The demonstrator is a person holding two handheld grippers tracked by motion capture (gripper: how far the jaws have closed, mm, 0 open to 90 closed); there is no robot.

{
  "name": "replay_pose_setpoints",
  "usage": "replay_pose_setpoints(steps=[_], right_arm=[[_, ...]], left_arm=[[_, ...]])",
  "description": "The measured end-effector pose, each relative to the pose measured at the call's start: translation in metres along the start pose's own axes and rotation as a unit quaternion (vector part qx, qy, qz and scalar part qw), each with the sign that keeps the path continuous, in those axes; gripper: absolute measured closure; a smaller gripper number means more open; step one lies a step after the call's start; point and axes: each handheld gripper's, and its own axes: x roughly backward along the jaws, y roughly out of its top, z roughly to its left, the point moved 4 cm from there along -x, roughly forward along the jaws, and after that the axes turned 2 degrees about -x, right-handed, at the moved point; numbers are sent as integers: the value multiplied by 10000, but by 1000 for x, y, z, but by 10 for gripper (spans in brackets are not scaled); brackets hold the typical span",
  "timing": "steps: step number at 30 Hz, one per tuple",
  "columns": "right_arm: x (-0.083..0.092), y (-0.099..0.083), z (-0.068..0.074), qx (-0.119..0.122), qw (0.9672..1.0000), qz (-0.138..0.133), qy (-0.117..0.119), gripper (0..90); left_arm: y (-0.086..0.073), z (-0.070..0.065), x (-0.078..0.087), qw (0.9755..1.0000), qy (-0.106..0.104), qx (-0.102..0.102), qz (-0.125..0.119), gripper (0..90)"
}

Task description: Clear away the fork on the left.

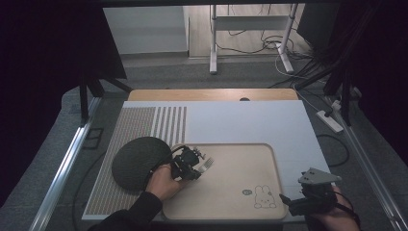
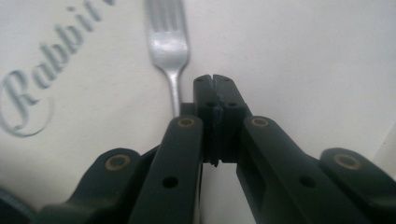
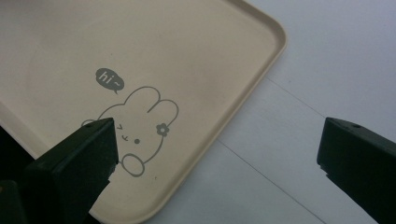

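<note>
A silver fork (image 2: 168, 44) lies on the beige tray (image 1: 231, 192), tines pointing away from my left gripper (image 2: 215, 81). That gripper is shut, its pads pressed together with nothing showing between them. The fork's handle runs beside the left jaw and disappears under it. In the high view the left gripper (image 1: 198, 166) sits low at the tray's far left corner, with the fork (image 1: 208, 164) just to its right. My right gripper (image 3: 219, 154) stands open over the tray's (image 3: 196, 46) near right corner, empty, above the printed rabbit (image 3: 140, 126). From above, the right gripper (image 1: 288, 204) is at the tray's near right edge.
A dark round mat (image 1: 137, 161) lies just left of the tray, touching the left hand. Tray and mat rest on a white sheet (image 1: 240, 120) with a dotted and striped patch (image 1: 144, 122) at its left. Cables and a stand's legs are on the floor beyond the table.
</note>
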Motion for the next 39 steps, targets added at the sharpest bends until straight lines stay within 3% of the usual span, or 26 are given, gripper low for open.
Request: replay_pose_setpoints(steps=[4,6,9,20,29,33,36,39], right_arm=[[0,0,0,14,10000,-4,-2,0],[0,0,1,22,10000,-2,-1,0],[0,0,1,34,10000,-1,5,0],[0,0,1,56,10000,7,14,0],[0,0,1,53,10000,10,13,0],[0,0,1,66,10000,9,18,0],[0,0,1,69,10000,15,14,0],[0,0,1,63,10000,8,17,0]], left_arm=[[1,4,-9,9997,162,6,176,887],[0,8,-9,9998,107,86,142,888],[-2,14,-8,9995,217,152,156,888],[-19,45,0,9972,207,717,41,888],[-34,61,7,9946,194,1021,70,887],[-38,65,8,9942,103,1070,2,881],[-36,63,8,9951,86,980,-34,803],[-34,61,10,9956,208,911,-65,718]])
